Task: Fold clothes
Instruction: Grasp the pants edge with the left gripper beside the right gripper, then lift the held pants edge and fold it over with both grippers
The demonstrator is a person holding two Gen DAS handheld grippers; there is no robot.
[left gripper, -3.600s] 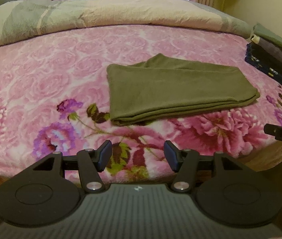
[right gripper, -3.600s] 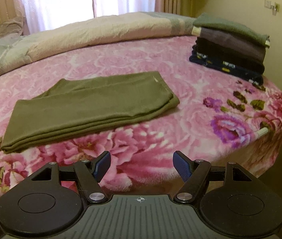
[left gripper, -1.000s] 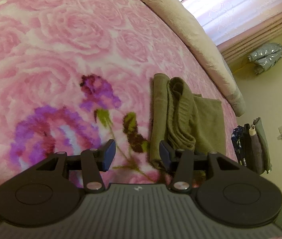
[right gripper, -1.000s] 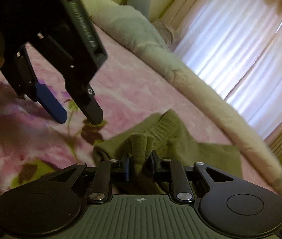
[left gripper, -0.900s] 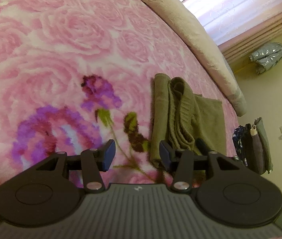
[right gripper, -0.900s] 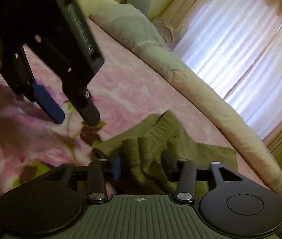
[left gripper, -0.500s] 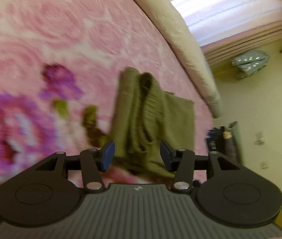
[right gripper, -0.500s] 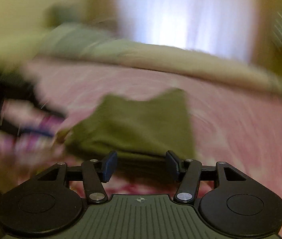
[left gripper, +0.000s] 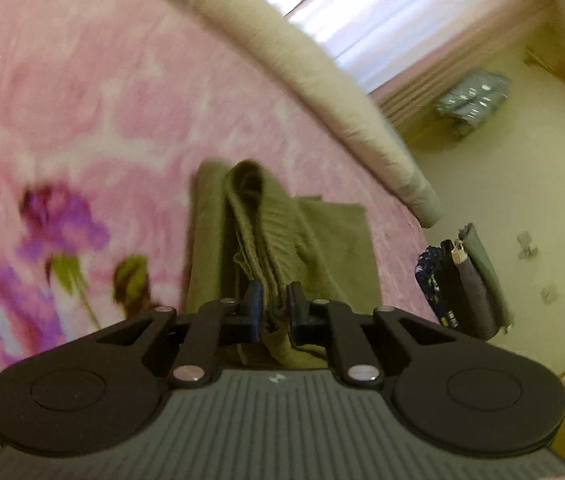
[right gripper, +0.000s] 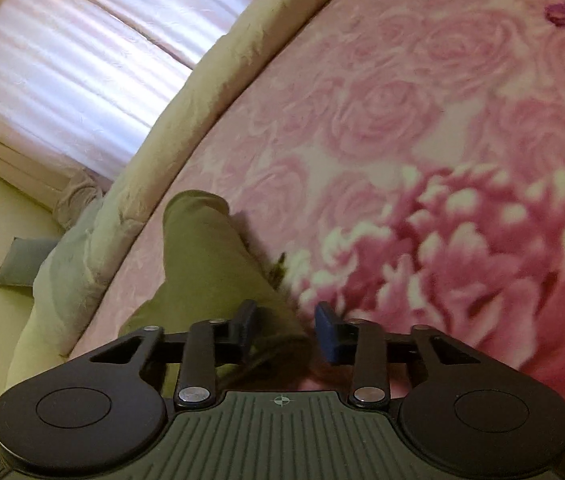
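Clamping the olive garment [left gripper: 278, 240] end-on, the left gripper [left gripper: 273, 306] faced along its length; the right gripper [right gripper: 285, 322] stood parted beside its edge.

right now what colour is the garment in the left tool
Olive green garment, clearest in the left wrist view.

Left wrist view: low and close over the pink rose-patterned bed blanket [left gripper: 82, 92], rolled sideways, facing along the folded olive-green knit garment [left gripper: 278, 232] toward the far curtained window [left gripper: 402, 20]. Right wrist view: equally close, tilted opposite. Shared: garment [right gripper: 210, 256], blanket [right gripper: 402, 100], window [right gripper: 82, 60].
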